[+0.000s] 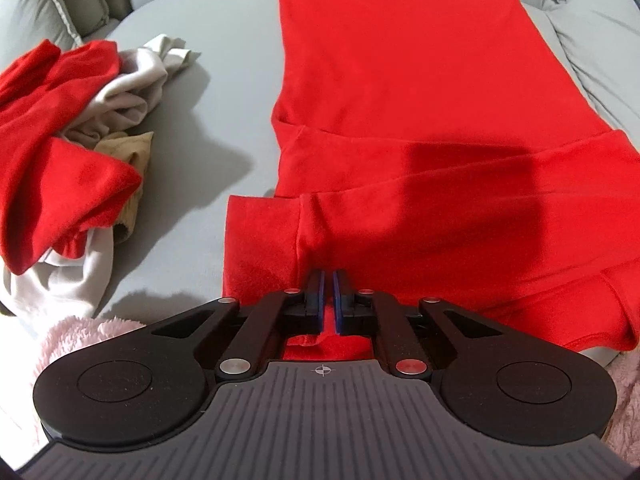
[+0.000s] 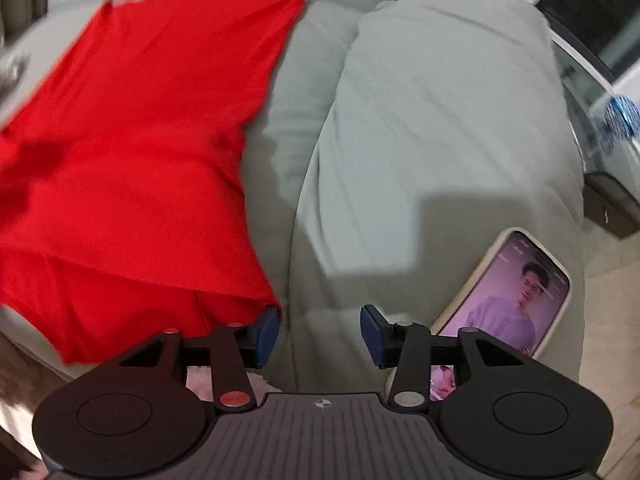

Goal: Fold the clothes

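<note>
shirt [image 1: 384, 92] on sofa [image 1: 224, 92], pile [image 1: 72, 136] left (phone [image 2: 508, 296] perhaps right)

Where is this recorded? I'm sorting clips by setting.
Probably a home bedroom or living room: the red garment lies spread on a soft grey-green padded surface, a bed or sofa. A pile of unfolded clothes sits beside it, and a phone playing video lies near the right tool.

Grey-green cushioned sofa [image 2: 420, 128], hard shadows, a lit phone [image 2: 516, 292] resting on it.

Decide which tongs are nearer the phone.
Right. The right tongs hang open beside the phone; the left tongs are closed on the red shirt, with no phone in their view.
</note>
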Tool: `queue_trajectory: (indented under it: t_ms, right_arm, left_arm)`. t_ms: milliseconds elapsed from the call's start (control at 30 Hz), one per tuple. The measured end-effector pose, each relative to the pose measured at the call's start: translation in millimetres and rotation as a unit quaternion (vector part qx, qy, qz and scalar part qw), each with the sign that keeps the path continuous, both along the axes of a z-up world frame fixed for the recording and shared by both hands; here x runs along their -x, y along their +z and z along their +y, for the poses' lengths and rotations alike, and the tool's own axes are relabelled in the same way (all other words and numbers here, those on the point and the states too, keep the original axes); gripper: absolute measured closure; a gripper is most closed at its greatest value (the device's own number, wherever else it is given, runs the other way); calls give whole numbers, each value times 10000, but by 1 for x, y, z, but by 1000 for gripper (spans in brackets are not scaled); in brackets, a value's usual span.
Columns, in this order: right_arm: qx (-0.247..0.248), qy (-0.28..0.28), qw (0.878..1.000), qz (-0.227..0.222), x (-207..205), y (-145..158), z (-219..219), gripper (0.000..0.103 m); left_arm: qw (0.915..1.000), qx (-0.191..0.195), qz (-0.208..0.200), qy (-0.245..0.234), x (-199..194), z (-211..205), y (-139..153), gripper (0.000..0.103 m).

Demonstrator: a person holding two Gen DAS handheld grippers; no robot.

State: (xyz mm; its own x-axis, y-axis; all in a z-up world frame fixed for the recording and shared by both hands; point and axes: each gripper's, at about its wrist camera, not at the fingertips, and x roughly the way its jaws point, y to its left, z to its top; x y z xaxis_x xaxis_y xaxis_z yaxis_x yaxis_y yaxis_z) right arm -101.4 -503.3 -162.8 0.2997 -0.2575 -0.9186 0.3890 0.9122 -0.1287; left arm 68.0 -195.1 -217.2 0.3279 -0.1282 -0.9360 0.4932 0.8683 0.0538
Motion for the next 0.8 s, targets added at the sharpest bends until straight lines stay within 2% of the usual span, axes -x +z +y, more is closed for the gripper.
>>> queue_trajectory:
  t_ms: [33, 67, 100, 167, 233, 267, 300, 367, 433, 500, 667, 733, 800]
  right_arm:
    - [-40, -49, 9998, -192, 1, 6, -1, 61]
    - [-108, -85, 9991, -403, 2, 11, -1, 67]
    - [-221, -98, 9976, -648, 1, 14, -1, 78]
    - [-465, -114, 9931, -1072, -2, 15, 1, 88]
    - [-796, -82, 9894, -1213, -12, -3, 5, 90]
    - [-909, -66, 9884, -1213, -16, -11, 7, 90]
    - [-891, -42, 9910, -1002, -18, -19, 9, 90]
    - [-709, 31, 9971, -272, -19, -40, 11, 95]
    - [-525, 60, 9979, 382, -19, -56, 12, 93]
    - [-400, -92, 9974, 600, -11, -53, 5, 91]
    - [-840, -435, 9955, -90, -6, -31, -11, 91]
    - [-1046, -656, 9920, -268, -16, -34, -17, 89]
    - [-1250, -876, 9873, -446, -25, -36, -22, 86]
  left_arm:
    - [10000, 15, -31, -29, 1, 0, -1, 93]
    - [10000, 46, -44, -32, 1, 1, -1, 93]
    - [9999, 78, -56, -34, 2, 2, -1, 93]
    - [9999, 158, -30, 15, 2, 4, -1, 93]
    - [9997, 242, 35, 63, -1, 7, 0, 93]
    - [9996, 266, 52, 59, -1, 8, 0, 93]
    - [9996, 285, 64, 40, -1, 9, 0, 93]
    - [9994, 333, 95, 4, -1, 11, 0, 93]
    - [9990, 423, 136, -31, -1, 14, 1, 93]
    - [9979, 618, 183, 13, -2, 22, 0, 93]
    - [9906, 1219, 458, 429, -10, 42, -4, 93]
    - [9903, 1236, 459, 437, -10, 43, -4, 93]
    - [9934, 1069, 308, 284, -5, 36, -3, 93]
